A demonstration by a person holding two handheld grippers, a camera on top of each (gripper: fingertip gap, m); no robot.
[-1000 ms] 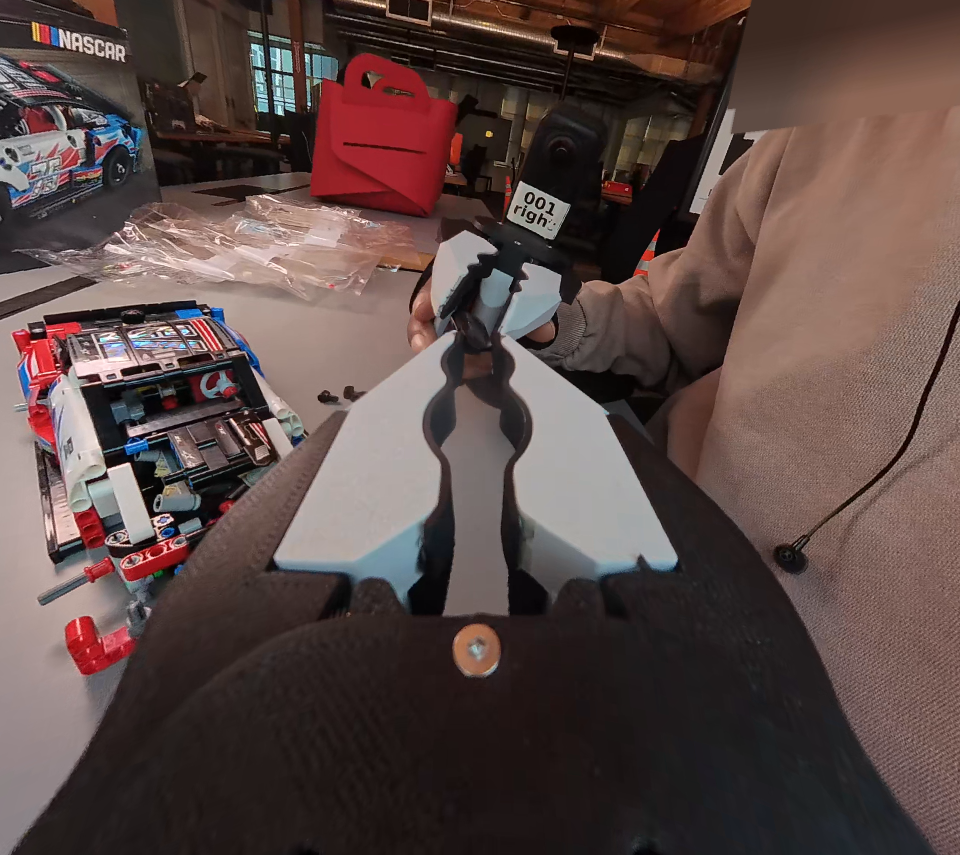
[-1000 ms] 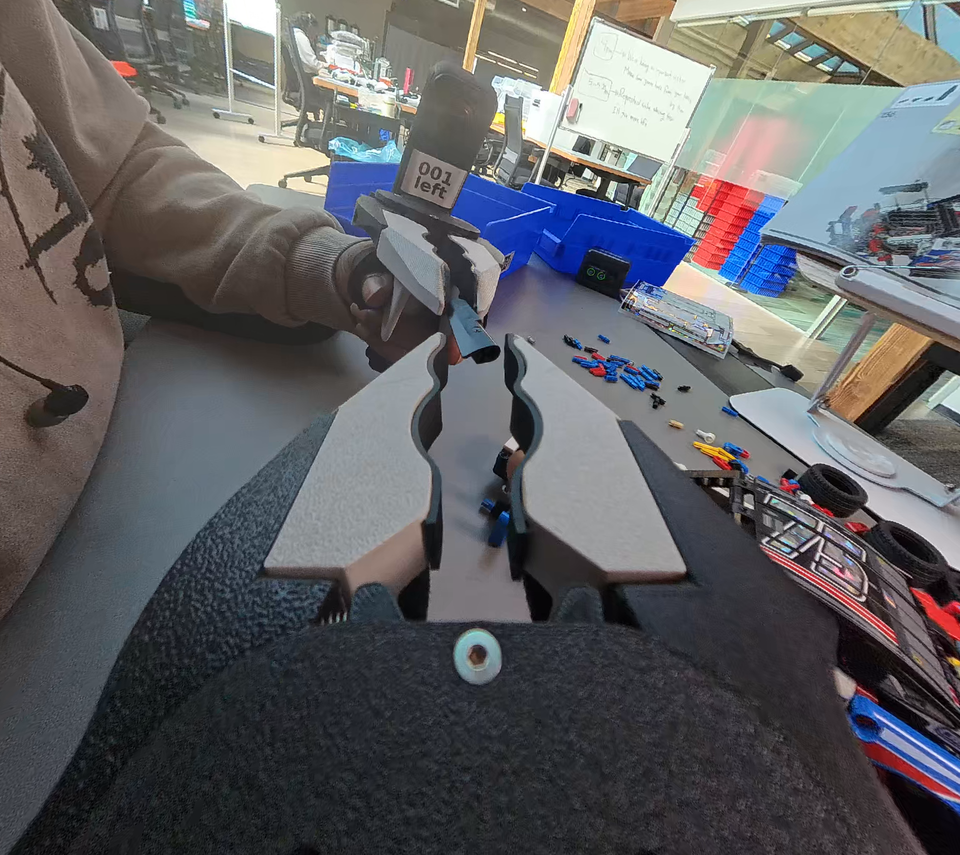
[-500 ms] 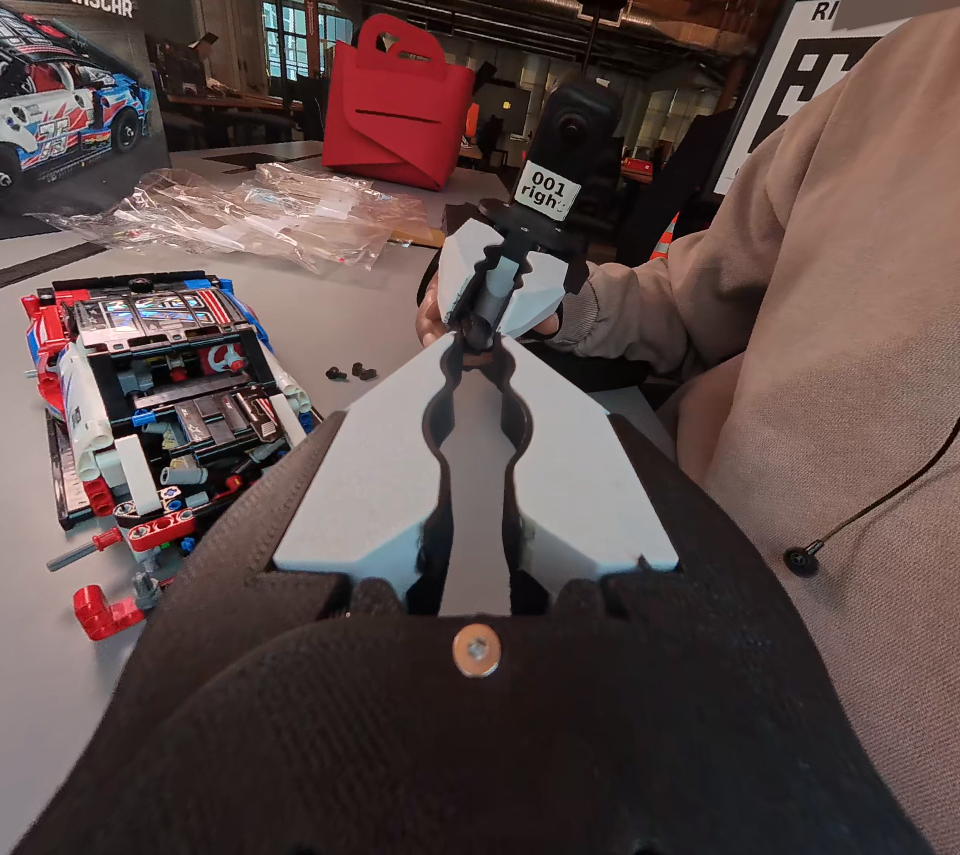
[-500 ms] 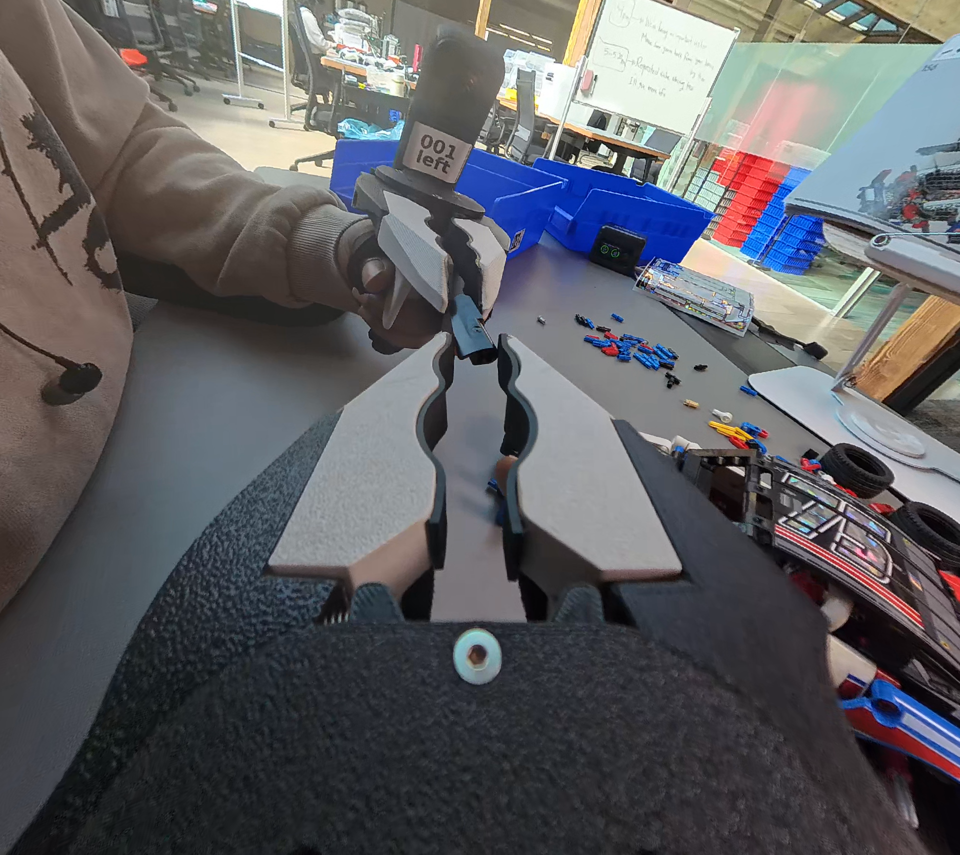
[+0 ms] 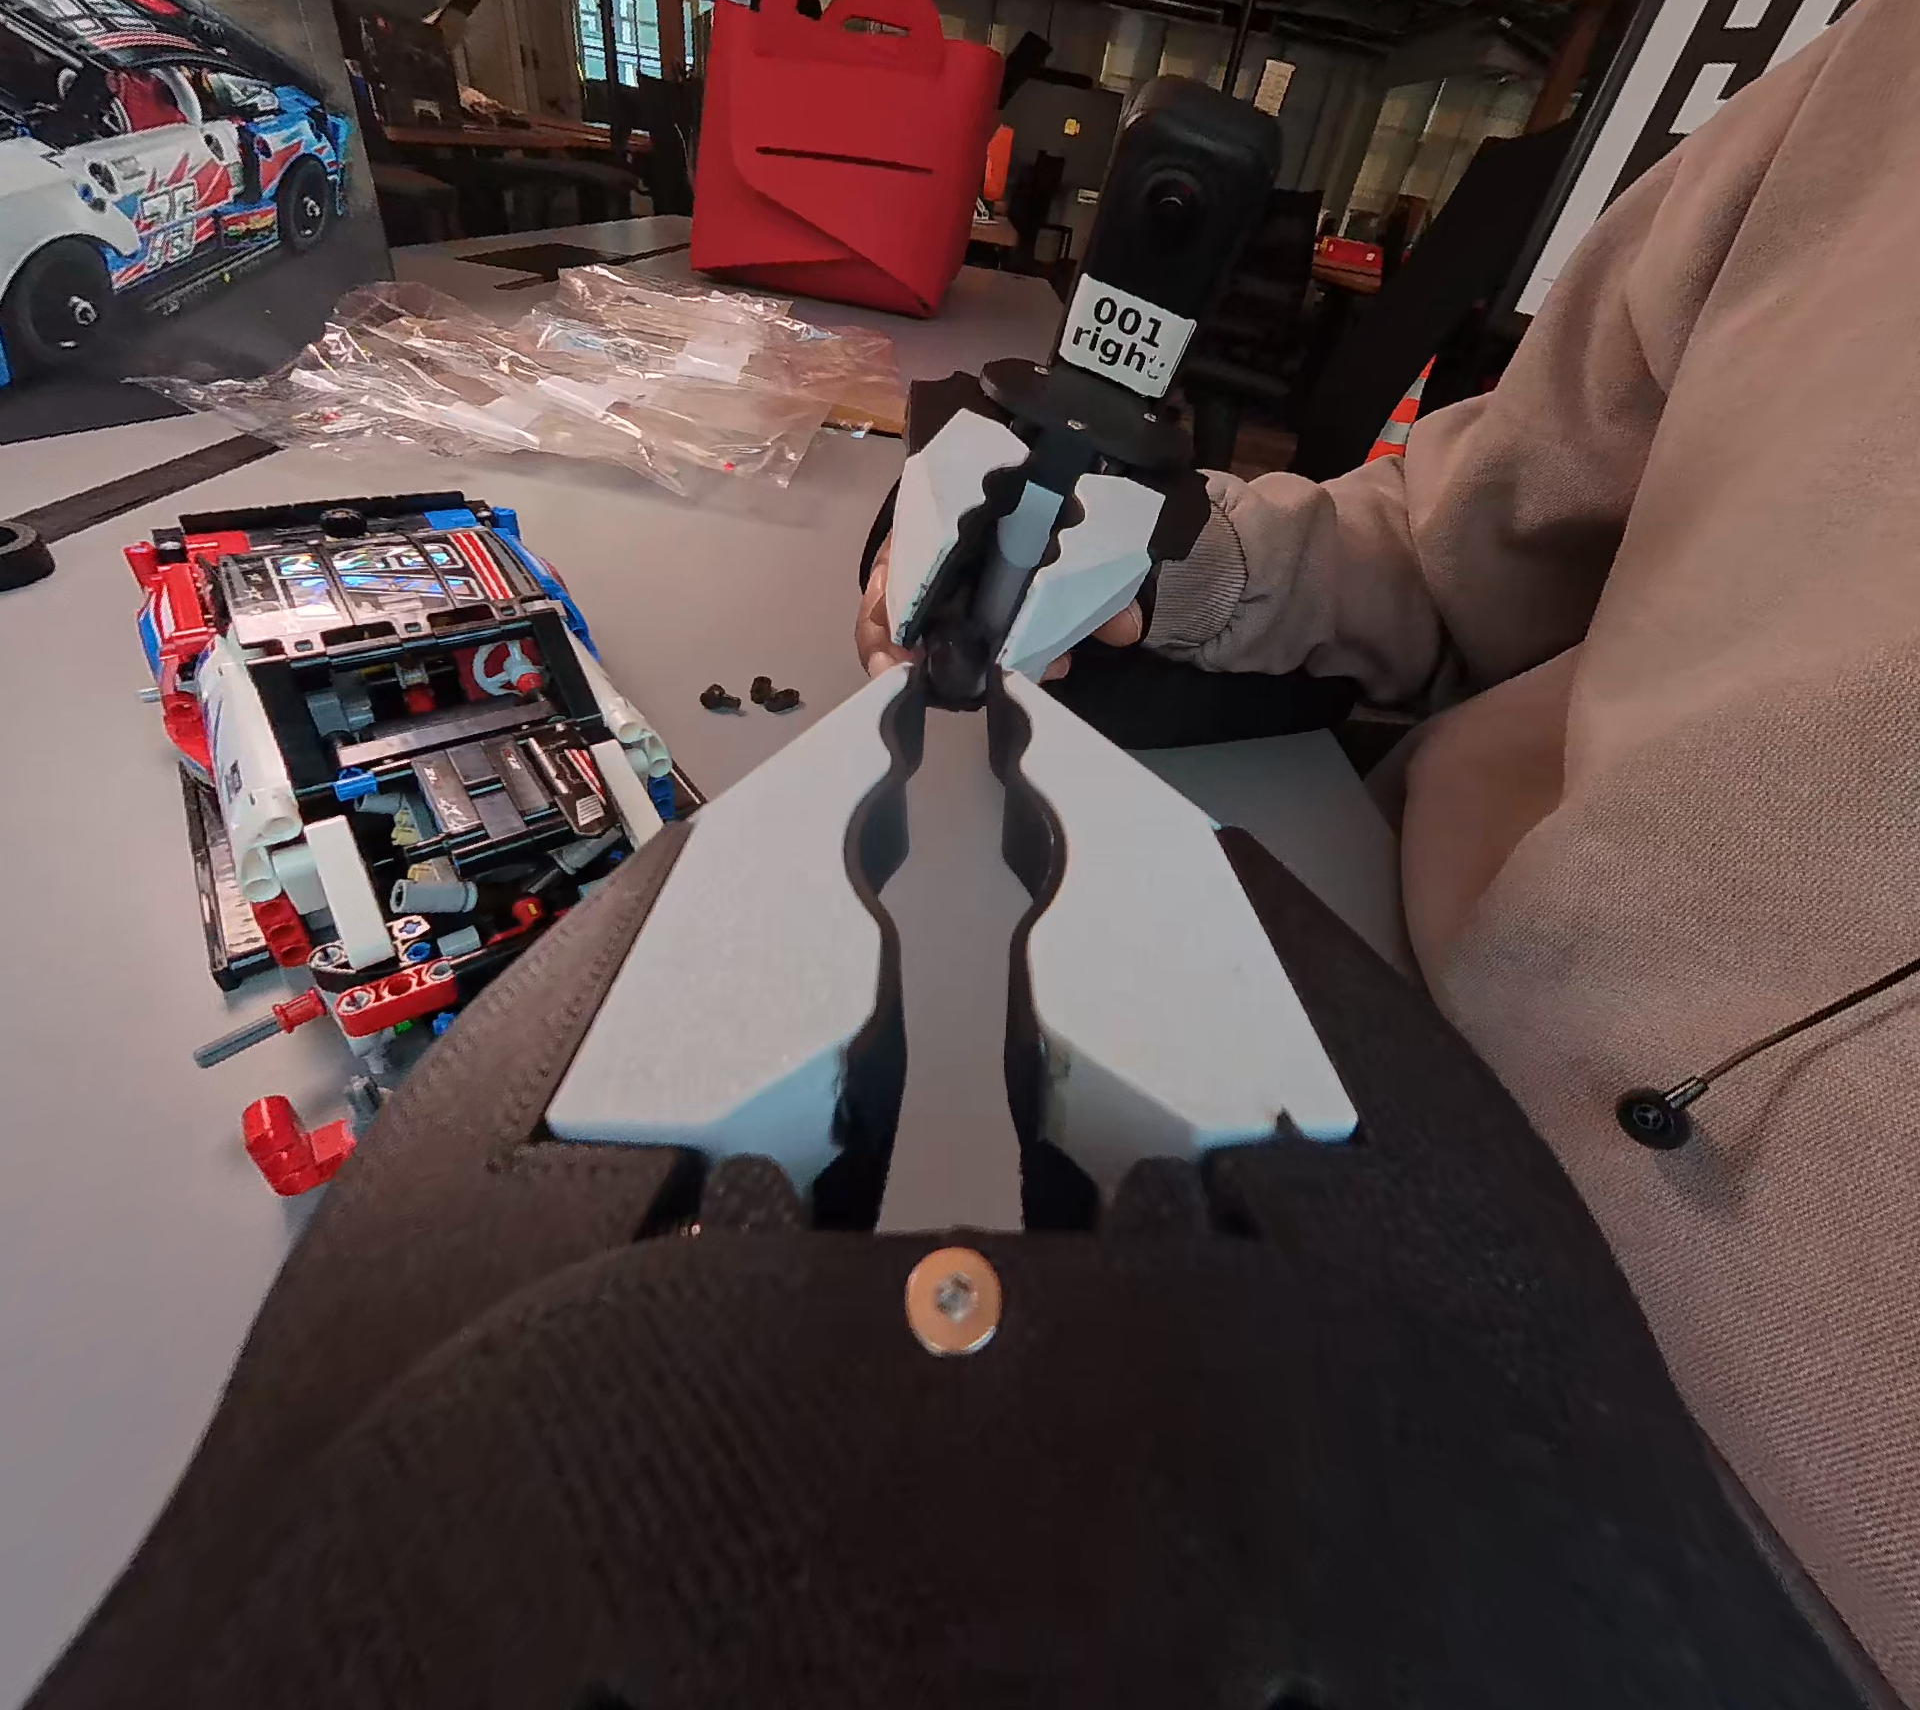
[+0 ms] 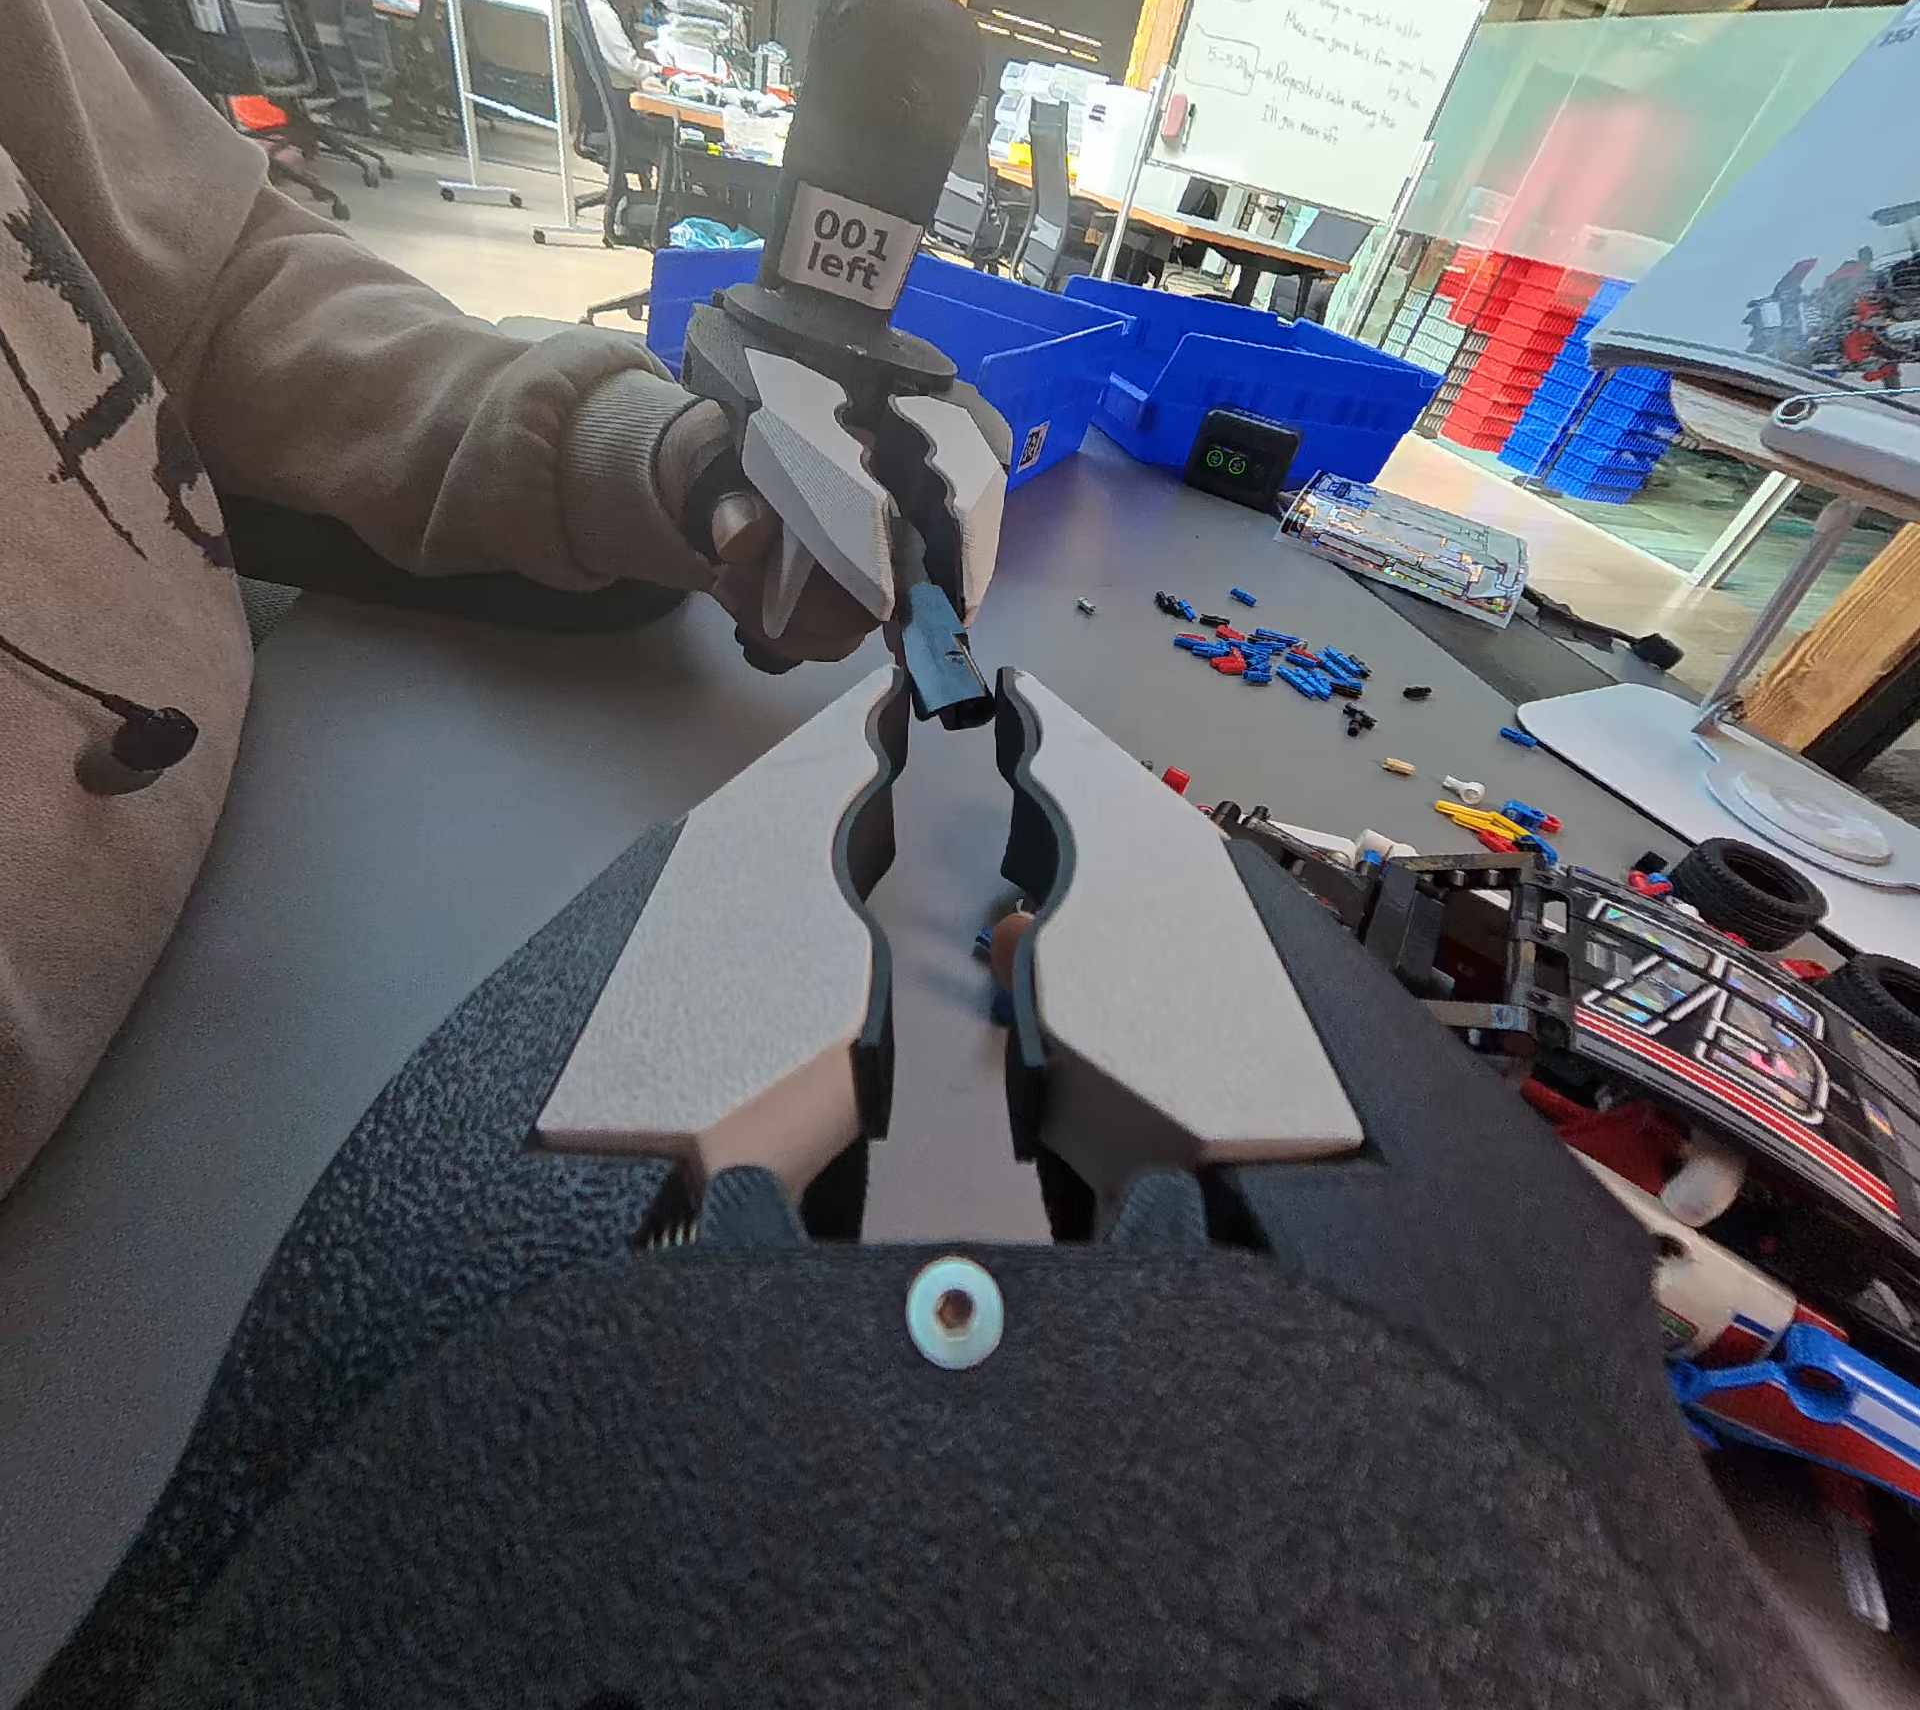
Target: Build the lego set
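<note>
My left gripper is shut on a small black lego connector and holds it above the grey table. In the right wrist view the left gripper points the connector down at me. My right gripper has its jaws a narrow gap apart, with the connector's free end between its tips. It also shows in the left wrist view, facing my left one. The part-built lego race car lies on the table to the left, and at the right in the right wrist view.
A red L-shaped piece and three black pins lie near the car. Empty plastic bags, a red bag and the set's box stand behind. Loose blue and red pins, tyres, blue bins and a sticker sheet lie farther off. My left and right fingertips are right by each other.
The two grippers have come together. The connector's free end now sits between my right gripper's tips, whose gap has narrowed slightly. The left gripper keeps its hold.
</note>
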